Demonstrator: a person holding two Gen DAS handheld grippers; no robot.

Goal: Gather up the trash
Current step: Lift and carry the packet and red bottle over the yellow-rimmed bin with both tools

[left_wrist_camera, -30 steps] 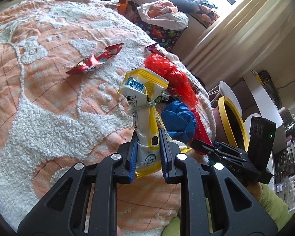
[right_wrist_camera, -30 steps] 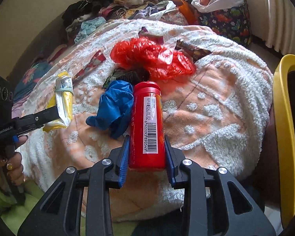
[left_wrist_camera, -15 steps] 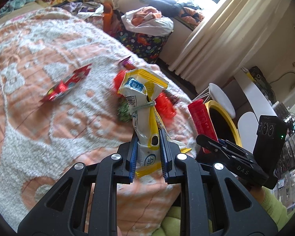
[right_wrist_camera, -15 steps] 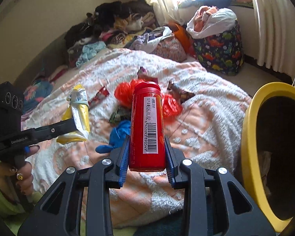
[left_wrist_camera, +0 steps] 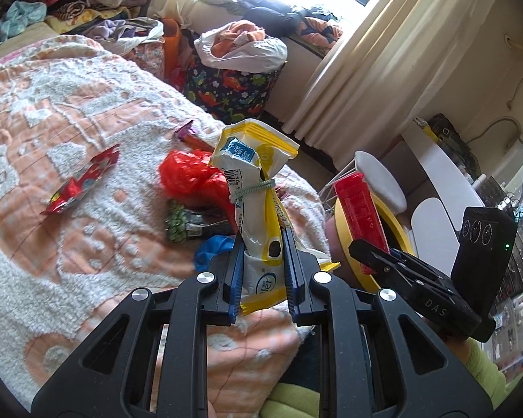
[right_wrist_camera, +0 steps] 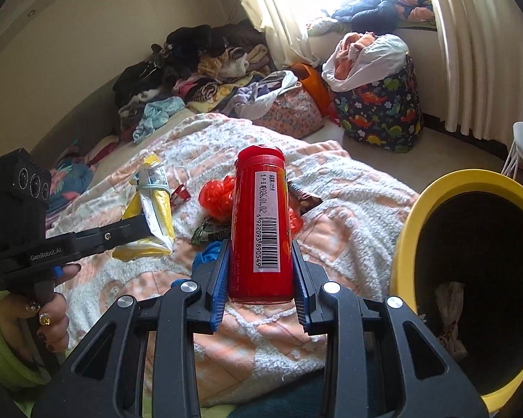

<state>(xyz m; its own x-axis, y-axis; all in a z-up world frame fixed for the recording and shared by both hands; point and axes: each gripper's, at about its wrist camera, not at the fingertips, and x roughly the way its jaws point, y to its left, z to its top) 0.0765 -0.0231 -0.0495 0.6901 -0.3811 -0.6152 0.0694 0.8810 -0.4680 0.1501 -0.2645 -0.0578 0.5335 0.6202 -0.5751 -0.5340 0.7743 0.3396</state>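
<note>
- Your left gripper [left_wrist_camera: 263, 261] pinches a yellow wrapper [left_wrist_camera: 258, 188], centre frame.
- Your right gripper [right_wrist_camera: 259, 271] clamps a red can [right_wrist_camera: 259, 223], centre.
- The yellow bin [right_wrist_camera: 411, 230] gapes at right; red bag [left_wrist_camera: 188, 177] and foil wrapper [left_wrist_camera: 82, 183] litter the blanket [left_wrist_camera: 69, 250].

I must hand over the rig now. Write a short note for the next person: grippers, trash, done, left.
Left hand-held gripper: shut on the yellow-white packet, lifted off the bed.
Right hand-held gripper: shut on the red can, beside the yellow bin.
Done: both pieces picked up; some trash lies in the bin already.
Left: drop both in the bin, then collect the red bag, blue glove, red wrapper and dark wrapper from the blanket.
</note>
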